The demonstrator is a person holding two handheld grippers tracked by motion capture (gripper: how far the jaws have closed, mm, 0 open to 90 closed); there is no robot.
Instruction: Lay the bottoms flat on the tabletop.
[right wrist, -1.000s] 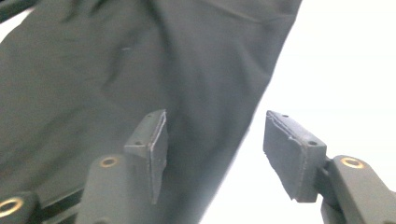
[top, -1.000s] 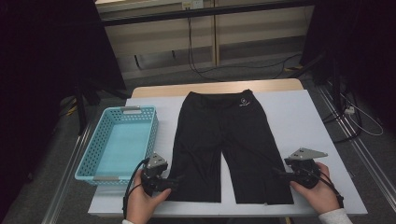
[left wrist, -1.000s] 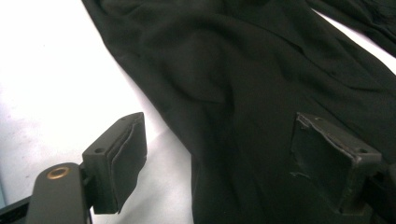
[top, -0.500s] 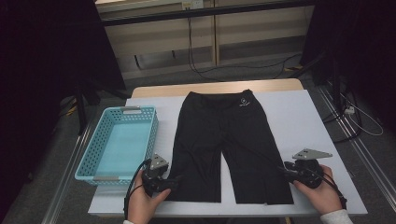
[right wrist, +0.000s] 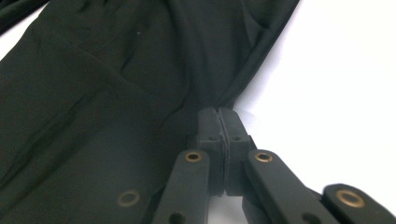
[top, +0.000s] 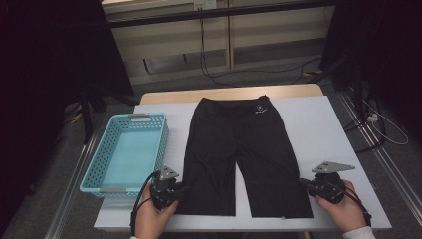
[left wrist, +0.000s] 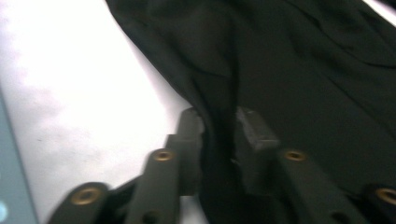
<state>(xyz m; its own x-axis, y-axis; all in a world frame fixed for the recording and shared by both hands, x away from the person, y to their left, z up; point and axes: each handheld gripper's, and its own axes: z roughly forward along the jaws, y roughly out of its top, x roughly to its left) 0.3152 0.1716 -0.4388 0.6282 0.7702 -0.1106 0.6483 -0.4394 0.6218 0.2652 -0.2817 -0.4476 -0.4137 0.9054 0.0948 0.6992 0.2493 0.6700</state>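
Black shorts (top: 239, 149) lie flat on the white table (top: 323, 129), waistband far, legs toward me. My left gripper (top: 180, 191) sits at the outer edge of the left leg near its hem. In the left gripper view its jaws (left wrist: 219, 126) have just been closing and pinch a raised fold of the black cloth (left wrist: 289, 60). My right gripper (top: 303, 183) is at the outer edge of the right leg. Its jaws (right wrist: 218, 116) have also just been closing, and the pads meet on the edge of the fabric (right wrist: 116, 70).
A light blue perforated basket (top: 164, 144) stands on the table's left side, close to the left gripper. White table surface lies to the right of the shorts. Cables run over the floor behind the table.
Both hands have kept their places at the leg hems. The jaws of each gripper look drawn closer together on the cloth than a second ago.
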